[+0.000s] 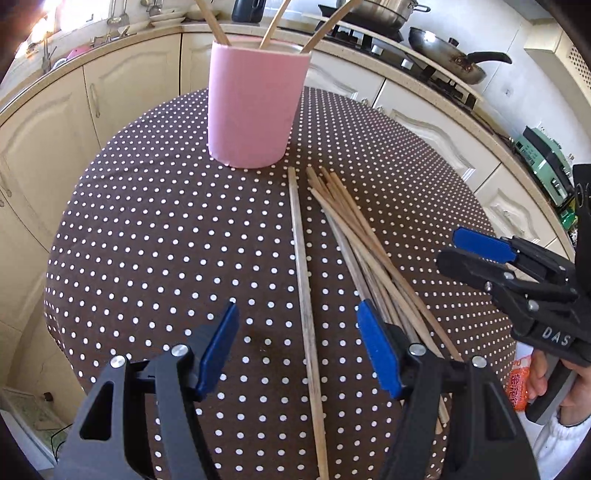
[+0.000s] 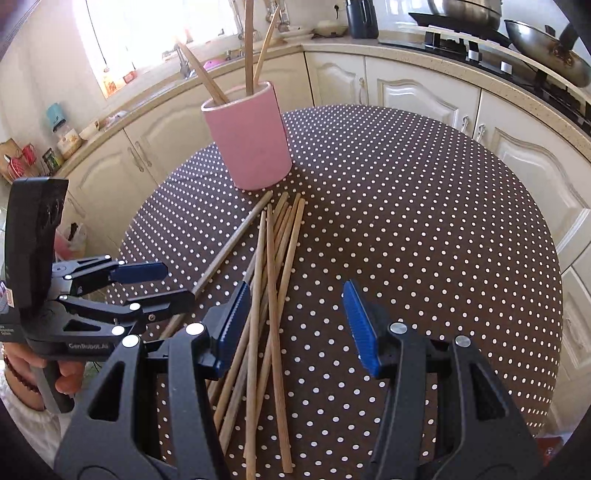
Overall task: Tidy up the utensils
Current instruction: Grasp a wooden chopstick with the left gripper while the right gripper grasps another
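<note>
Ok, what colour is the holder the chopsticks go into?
Pink: the holder is plain pink outside with a pale rim, clearest in the left wrist view.

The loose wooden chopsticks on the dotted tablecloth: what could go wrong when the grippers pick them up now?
1. The crossed pile of wooden chopsticks may give the open right gripper several at once.
2. The single wooden chopstick between the open left gripper's fingers could roll away.
3. The tall pink cylindrical holder, with three sticks leaning inside, might tip if bumped.

Holder (image 1: 255,107) chopsticks (image 1: 275,22) cropped (top edge).
</note>
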A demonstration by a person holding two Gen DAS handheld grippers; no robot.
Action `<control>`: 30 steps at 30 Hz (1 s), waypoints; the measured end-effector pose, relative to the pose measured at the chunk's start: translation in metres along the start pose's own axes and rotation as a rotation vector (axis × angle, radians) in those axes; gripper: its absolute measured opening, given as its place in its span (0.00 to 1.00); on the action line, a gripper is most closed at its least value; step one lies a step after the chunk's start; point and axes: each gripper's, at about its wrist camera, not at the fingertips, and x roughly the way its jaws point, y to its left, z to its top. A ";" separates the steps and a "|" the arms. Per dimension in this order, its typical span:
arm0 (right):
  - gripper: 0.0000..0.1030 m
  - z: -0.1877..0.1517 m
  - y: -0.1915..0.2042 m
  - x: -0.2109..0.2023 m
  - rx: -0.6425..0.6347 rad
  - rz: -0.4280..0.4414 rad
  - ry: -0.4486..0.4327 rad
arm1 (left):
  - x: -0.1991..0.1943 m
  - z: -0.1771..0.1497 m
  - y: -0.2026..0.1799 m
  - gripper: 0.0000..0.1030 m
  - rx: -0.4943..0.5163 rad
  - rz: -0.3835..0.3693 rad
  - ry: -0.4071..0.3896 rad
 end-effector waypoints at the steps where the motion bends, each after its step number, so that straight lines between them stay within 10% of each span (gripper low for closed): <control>1: 0.51 0.001 0.000 0.002 -0.004 0.005 0.011 | 0.002 0.000 -0.001 0.63 0.002 -0.003 0.006; 11: 0.41 0.015 0.002 0.028 -0.046 0.017 0.174 | 0.031 0.026 -0.016 0.08 0.026 0.087 0.077; 30: 0.07 0.015 0.018 0.051 -0.140 -0.027 0.317 | 0.018 0.007 -0.008 0.06 -0.016 0.120 0.073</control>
